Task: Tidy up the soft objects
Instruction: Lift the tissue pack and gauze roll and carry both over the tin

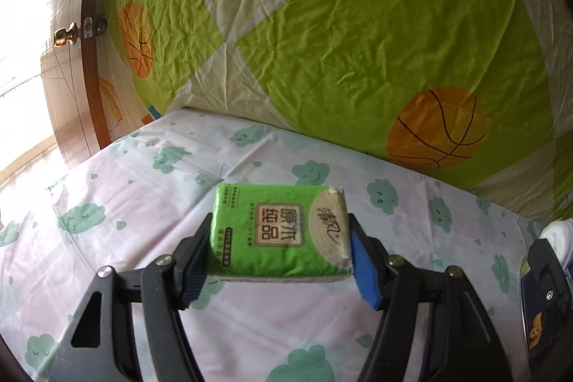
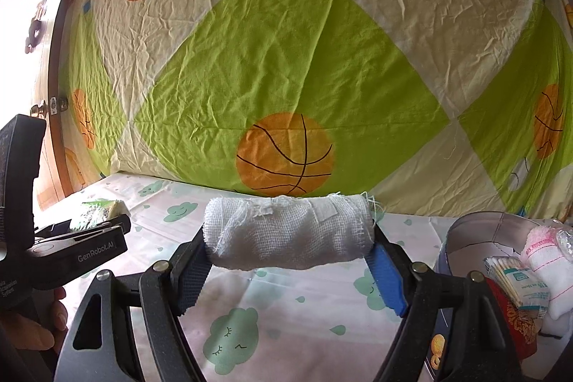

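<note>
Left tongs clamp a green tissue pack printed 原木纯品; right tongs grip a white gauze roll; "GenRobot.AI" shows on the left tool, smaller lettering unreadable.

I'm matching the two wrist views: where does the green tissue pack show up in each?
Left wrist: tissue pack at lower centre, clamped by the left gripper.
Right wrist: tissue pack at far left, only partly seen.
Shared landmark: the brass doorknob.

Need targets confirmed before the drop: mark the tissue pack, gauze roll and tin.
green plastic tissue pack [image 1: 277, 231], left wrist view, front label.
white gauze roll [image 2: 290, 231], right wrist view, middle.
round metal tin [image 2: 476, 224], right wrist view, inner wall.
</note>
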Motion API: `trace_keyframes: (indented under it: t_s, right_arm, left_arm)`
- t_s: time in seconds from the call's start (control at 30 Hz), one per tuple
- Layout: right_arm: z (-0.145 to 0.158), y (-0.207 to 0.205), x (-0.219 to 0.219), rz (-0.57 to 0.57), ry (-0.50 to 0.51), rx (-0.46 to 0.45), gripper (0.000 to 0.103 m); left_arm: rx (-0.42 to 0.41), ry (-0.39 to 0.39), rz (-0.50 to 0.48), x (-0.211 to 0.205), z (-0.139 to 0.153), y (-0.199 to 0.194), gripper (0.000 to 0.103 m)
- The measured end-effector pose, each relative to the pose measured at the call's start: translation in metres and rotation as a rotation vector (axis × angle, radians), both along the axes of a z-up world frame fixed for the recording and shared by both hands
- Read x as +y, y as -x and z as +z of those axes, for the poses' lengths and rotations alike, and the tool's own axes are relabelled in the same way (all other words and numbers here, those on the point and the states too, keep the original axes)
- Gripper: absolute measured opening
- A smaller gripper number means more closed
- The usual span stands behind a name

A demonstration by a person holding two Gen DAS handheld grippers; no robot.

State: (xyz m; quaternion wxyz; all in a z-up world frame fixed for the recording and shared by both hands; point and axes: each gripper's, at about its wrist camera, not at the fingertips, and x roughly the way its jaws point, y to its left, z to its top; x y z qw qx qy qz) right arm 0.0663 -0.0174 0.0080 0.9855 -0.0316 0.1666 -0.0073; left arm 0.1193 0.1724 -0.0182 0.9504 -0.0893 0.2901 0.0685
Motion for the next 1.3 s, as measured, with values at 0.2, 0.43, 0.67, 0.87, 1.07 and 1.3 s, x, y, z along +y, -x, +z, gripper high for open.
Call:
trace_keyframes:
  t_s: [0.2, 0.43, 0.67, 0.87, 1.07, 1.3]
  right_arm:
    - [0.000, 0.011, -0.003, -0.010, -0.001, -0.005, 0.080]
    - [0.000, 0.022, -0.008, -0.027, -0.009, -0.007, 0.080]
    - [0.000, 0.031, -0.011, -0.034, -0.004, -0.008, 0.080]
    - [0.000, 0.035, -0.013, -0.036, -0.003, -0.007, 0.080]
    - [0.001, 0.042, -0.015, -0.039, -0.002, -0.006, 0.080]
    - [0.001, 0.046, -0.017, -0.038, -0.001, -0.005, 0.081]
  left_arm:
    - [-0.018, -0.026, 0.001, -0.006, 0.003, 0.011, 0.068]
    - [-0.036, -0.050, -0.006, -0.013, 0.004, 0.021, 0.068]
    - [-0.049, -0.058, -0.009, -0.017, 0.005, 0.027, 0.068]
    - [-0.059, -0.053, -0.015, -0.021, 0.005, 0.034, 0.068]
    - [-0.070, -0.045, -0.021, -0.025, 0.007, 0.043, 0.068]
    - [-0.088, -0.052, -0.035, -0.033, 0.009, 0.052, 0.068]
